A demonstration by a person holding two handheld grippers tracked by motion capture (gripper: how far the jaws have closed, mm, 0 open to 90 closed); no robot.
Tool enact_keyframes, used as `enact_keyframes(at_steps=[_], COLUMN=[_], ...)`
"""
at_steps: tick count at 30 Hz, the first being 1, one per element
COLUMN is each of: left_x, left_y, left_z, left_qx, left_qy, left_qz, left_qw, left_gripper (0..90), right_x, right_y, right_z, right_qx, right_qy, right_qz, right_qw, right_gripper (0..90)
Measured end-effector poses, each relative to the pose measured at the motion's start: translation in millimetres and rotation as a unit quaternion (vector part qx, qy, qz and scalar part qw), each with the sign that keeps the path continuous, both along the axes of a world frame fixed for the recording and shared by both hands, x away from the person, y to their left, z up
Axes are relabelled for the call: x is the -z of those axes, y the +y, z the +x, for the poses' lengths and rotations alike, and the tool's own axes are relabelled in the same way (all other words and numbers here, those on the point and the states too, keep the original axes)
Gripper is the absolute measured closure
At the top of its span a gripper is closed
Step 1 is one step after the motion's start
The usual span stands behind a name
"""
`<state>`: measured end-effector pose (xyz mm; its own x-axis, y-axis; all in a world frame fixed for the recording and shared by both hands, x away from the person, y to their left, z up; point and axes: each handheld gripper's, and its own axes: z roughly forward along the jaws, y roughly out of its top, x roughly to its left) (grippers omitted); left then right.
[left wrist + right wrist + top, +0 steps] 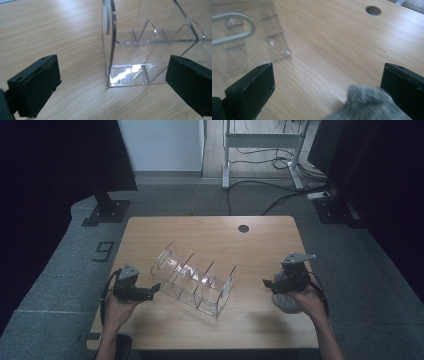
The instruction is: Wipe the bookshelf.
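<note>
Clear acrylic divided organizer [195, 282] at frame centre holds nothing; grey sock [286, 302] lies beneath right gripper [270, 284]; left gripper [155, 287] and right both gape, gripping nothing, so loading seems not begun.

Recording lab or studio setup, not a home. Small wooden table [210, 227] with cable grommet hole [243, 228] on grey carpet [60, 270]. Black curtains [45, 165] on weighted stand bases [106, 212]; loose cables [280, 195]; metal desk frame [262, 150] behind.

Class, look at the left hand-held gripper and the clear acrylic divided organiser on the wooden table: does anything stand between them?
Nothing visible does. The left hand-held gripper, jaws open, faces the end wall of the clear acrylic divided organiser, with bare wooden table between them.
</note>
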<state>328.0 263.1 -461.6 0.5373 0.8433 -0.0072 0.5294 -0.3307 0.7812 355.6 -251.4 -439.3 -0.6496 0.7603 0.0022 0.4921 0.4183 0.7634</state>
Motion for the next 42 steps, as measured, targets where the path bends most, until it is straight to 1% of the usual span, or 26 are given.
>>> enact_keyframes(at_steps=[1, 3, 4, 7, 11, 12, 13, 15, 16, 18, 22, 28, 32, 36, 39, 42], left_x=[3.1, 6.7, 7.6, 9.4, 12.8, 13.1, 13.1, 14.1, 14.2, 14.5, 14.8, 16.7, 17.1, 17.8, 17.1, 16.7], left_y=[-1.8, -4.8, -5.9, -7.8, -10.5, -10.8, -10.8, -12.4, -12.6, -12.9, -13.8, -20.0, -27.3, -36.7, -44.4, -50.9], left_z=[0.4, 1.6, 2.3, 3.7, 9.0, 10.2, 10.2, 13.3, 14.3, 16.4, 20.7, 27.3, 32.6, 36.4, 36.3, 35.8], left_qx=[0.004, 0.008, 0.008, 0.005, -0.002, -0.001, -0.001, -0.001, -0.002, -0.004, -0.007, -0.003, 0.003, 0.01, 0.019, 0.028], left_qy=[0.004, 0.003, 0.004, 0.001, -0.002, -0.002, -0.002, -0.002, -0.001, 0.0, 0.0, 0.005, 0.007, 0.009, 0.006, 0.008], left_qz=[-0.002, -0.005, -0.002, -0.002, 0.006, 0.006, 0.006, 0.009, 0.009, 0.012, 0.01, 0.009, 0.012, 0.01, 0.011, 0.009], left_qw=[1.0, 1.0, 1.0, 1.0, 1.0, 1.0, 1.0, 1.0, 1.0, 0.9999, 0.9999, 0.9999, 0.9999, 0.9999, 0.9998, 0.9995], left_gripper=[0.0, 0.0, 0.0, 0.0, 0.0, 0.0, 0.0, 0.0, 0.0, 0.0, 0.0, 0.0, 0.0, 0.0, 0.0, 0.0], right_x=[0.9, 3.8, 5.6, 11.1, 18.2, 20.0, 20.0, 23.9, 24.5, 26.6, 27.3, 27.0, 27.7, 27.1, 26.6, 25.4], right_y=[2.6, 10.1, 13.5, 22.4, 31.6, 33.7, 33.7, 39.5, 40.9, 45.5, 52.8, 60.6, 65.8, 71.2, 75.9, 79.1], right_z=[0.7, 3.1, 4.0, 6.9, 10.4, 11.2, 11.2, 12.5, 12.6, 13.6, 14.6, 15.5, 14.4, 12.7, 12.1, 12.0], right_qx=[-0.002, -0.012, -0.015, -0.026, -0.037, -0.04, -0.04, -0.046, -0.049, -0.057, -0.069, -0.087, -0.098, -0.111, -0.118, -0.125], right_qy=[-0.001, 0.002, 0.002, 0.005, 0.007, 0.01, 0.01, 0.009, 0.013, 0.013, 0.014, 0.017, 0.018, 0.017, 0.017, 0.013], right_qz=[0.003, 0.005, 0.006, 0.009, 0.014, 0.012, 0.012, 0.009, 0.01, 0.007, 0.009, 0.025, 0.023, 0.024, 0.025, 0.028], right_qw=[1.0, 0.9999, 0.9999, 0.9996, 0.9992, 0.9991, 0.9991, 0.9988, 0.9987, 0.9983, 0.9975, 0.9957, 0.9948, 0.9934, 0.9925, 0.9916], right_gripper=[0.0, 0.0, 0.0, 0.0, 0.0, 0.0, 0.0, 0.0, 0.0, 0.0, 0.0, 0.0, 0.4, 2.8, 7.1, 9.5])
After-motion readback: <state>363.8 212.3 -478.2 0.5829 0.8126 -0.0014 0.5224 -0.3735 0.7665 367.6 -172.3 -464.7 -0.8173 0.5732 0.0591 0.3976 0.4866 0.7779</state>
